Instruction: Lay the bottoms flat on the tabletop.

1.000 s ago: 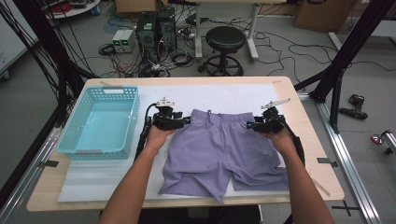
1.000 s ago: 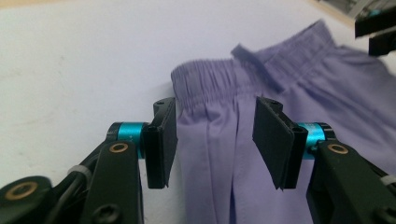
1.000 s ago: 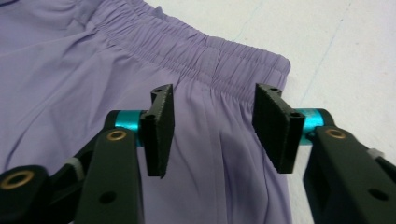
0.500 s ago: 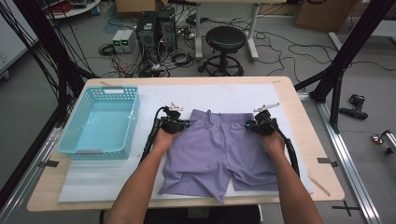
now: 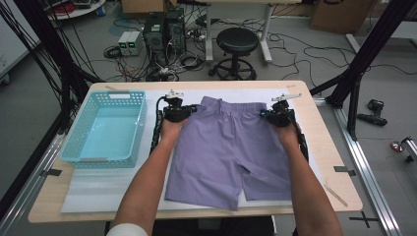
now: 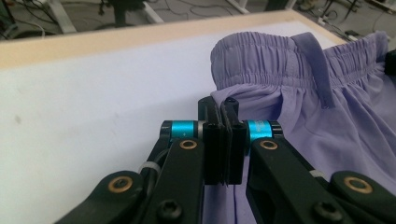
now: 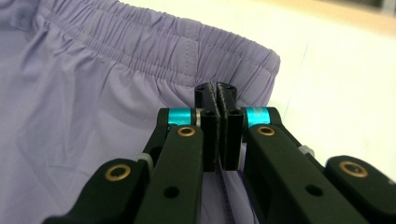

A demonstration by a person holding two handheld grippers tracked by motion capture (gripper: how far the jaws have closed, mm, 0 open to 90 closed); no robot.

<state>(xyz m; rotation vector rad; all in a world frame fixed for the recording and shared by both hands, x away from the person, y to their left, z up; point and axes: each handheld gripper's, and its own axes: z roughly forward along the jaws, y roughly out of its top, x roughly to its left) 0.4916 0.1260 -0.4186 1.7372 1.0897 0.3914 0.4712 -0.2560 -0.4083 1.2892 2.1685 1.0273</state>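
With shorts (image 5: 231, 147) spread mid-frame on desk (image 5: 324, 128), waistband running left-right at top: left fingers (image 6: 223, 108) clamped on its left corner, right fingers (image 7: 215, 93) on right corner; legs trailing toward bottom.

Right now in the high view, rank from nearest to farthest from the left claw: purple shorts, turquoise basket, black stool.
1. Purple fabric shorts: pinched in the left claw, at the waistband corner.
2. Turquoise plastic basket: beside it, toward the table's left.
3. Black round stool: on the floor beyond the table's far edge.
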